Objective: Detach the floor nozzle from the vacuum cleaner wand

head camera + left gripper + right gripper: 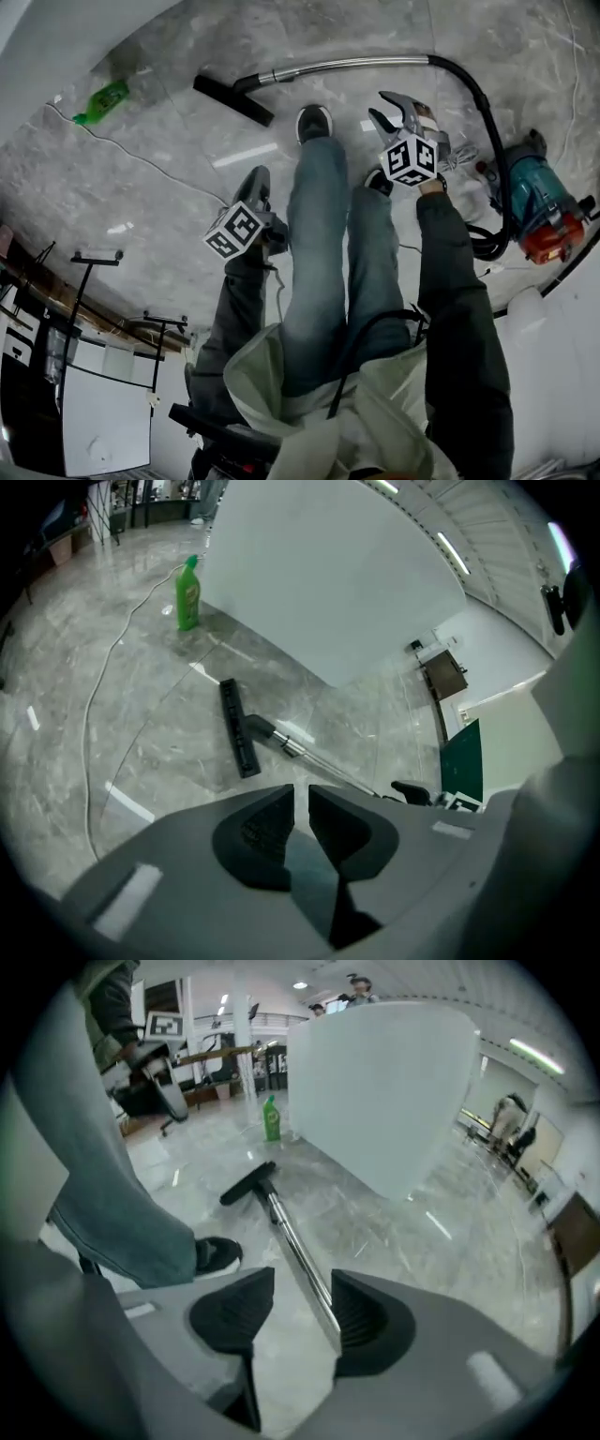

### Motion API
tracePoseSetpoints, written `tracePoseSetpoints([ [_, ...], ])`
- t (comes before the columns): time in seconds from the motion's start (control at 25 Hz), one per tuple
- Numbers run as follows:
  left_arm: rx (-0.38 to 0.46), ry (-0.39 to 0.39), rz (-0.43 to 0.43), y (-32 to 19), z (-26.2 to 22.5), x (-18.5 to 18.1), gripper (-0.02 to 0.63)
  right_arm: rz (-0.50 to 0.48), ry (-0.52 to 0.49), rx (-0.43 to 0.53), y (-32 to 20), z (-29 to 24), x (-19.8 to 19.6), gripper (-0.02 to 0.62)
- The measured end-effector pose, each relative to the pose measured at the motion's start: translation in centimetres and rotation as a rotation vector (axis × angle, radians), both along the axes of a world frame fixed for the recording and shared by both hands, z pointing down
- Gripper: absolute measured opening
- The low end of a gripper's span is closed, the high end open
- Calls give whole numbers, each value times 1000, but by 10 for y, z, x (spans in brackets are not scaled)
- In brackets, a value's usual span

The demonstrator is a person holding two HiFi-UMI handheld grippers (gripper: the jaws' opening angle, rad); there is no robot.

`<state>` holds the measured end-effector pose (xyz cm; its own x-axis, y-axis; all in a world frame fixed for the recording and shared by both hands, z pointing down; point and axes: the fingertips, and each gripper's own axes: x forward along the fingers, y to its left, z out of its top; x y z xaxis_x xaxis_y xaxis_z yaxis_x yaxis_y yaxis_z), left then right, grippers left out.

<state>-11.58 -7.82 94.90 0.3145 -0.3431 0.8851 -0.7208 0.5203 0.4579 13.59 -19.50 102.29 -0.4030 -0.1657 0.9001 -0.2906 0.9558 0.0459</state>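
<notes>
nozzle: flat black bar-shaped floor nozzle (234,99) on grey marble floor (159,178), joined crosswise to shiny chrome wand (347,66) | axis: wand runs toward right gripper (380,105) | left gripper (255,178): likely nearer nozzle, apart from it, jaws a narrow slit apart, empty | right: jaws spread, wand beyond gap, ungripped

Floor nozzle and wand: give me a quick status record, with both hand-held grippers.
floor nozzle: black, on the floor, attached to the wand
wand: metal, lying on the floor, running to a black hose
vacuum cleaner: teal and orange, on the floor at the right
left hand-held gripper: jaws slightly apart, nothing between them
right hand-held gripper: jaws apart, gripping nothing
green bottle: standing beyond the nozzle
</notes>
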Motion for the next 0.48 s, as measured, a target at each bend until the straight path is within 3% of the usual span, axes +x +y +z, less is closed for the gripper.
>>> tracePoseSetpoints([
  [0.08,-39,-37,-21,29,18,-18,58,-144,63,53,-3,49,-12,221],
  [0.24,-58,-70,-125,61,42,-50,58,-357,105,98,-27,123,-44,241],
  [0.48,-3,-76,-235,54,67,-60,58,-764,269,-123,-14,215,-56,248],
])
